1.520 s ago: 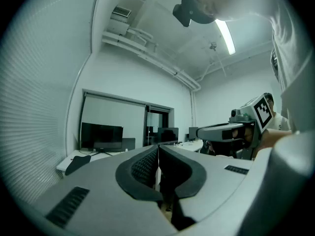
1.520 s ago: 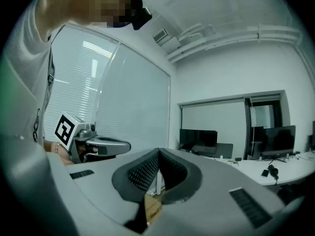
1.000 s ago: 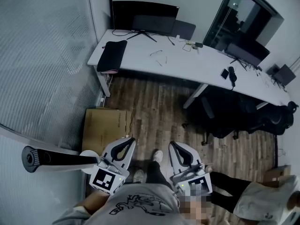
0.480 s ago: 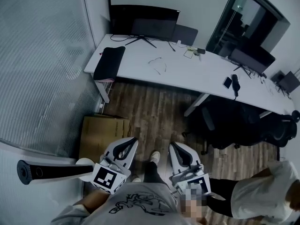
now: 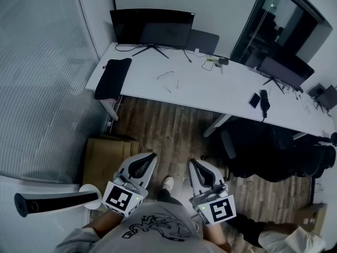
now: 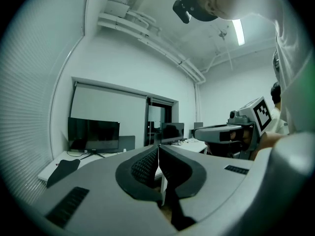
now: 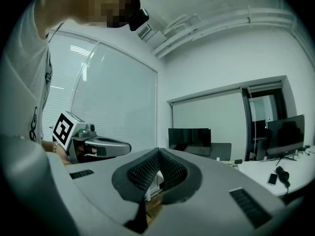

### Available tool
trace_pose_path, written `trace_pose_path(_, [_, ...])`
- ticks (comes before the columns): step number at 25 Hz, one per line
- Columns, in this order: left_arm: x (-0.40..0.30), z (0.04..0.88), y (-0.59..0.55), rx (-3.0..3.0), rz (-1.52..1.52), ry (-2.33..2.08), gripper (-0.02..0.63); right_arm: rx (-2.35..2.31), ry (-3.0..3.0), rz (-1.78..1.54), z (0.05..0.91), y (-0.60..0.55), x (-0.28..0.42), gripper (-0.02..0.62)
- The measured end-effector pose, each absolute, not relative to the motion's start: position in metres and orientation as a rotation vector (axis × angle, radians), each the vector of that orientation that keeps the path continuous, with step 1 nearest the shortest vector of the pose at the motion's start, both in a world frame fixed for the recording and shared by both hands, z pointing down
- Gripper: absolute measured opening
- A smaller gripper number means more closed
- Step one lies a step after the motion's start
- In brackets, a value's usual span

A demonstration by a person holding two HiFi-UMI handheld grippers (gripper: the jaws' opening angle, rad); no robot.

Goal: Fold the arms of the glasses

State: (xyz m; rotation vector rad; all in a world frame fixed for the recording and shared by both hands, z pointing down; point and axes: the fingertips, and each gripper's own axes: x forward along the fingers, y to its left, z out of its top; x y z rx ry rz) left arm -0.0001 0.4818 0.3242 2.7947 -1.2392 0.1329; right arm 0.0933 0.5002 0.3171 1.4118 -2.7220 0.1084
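Glasses out on white desk, in front of monitor, between black pad at desk's left end and small clutter. Thin wire frame, lying flat; arms apparently splayed open, but too small to be sure. Well apart from both grippers.

L gripper low in head view over wood floor, jaws pressed together, nothing between. R gripper just beside it, same deal: pads meeting, empty. Both pointing roughly level twd desk.

Cardboard box on floor by desk's left leg, near L gripper; top looks closed, contents not visible. Phone further right on desk, black chair below it.
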Motion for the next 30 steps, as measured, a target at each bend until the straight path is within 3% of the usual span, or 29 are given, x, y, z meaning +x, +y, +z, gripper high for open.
trace_pose_path(11, [0.063,0.325,0.418,2.806,0.118,-1.260,0.022,1.432,-2.716,0.099,0.323,0.441,0.164,0.009])
trace_pose_path(30, [0.079,0.342,0.323,2.815,0.119,-1.221,0.021,1.464,-2.713,0.097,0.325,0.347,0.174,0.009])
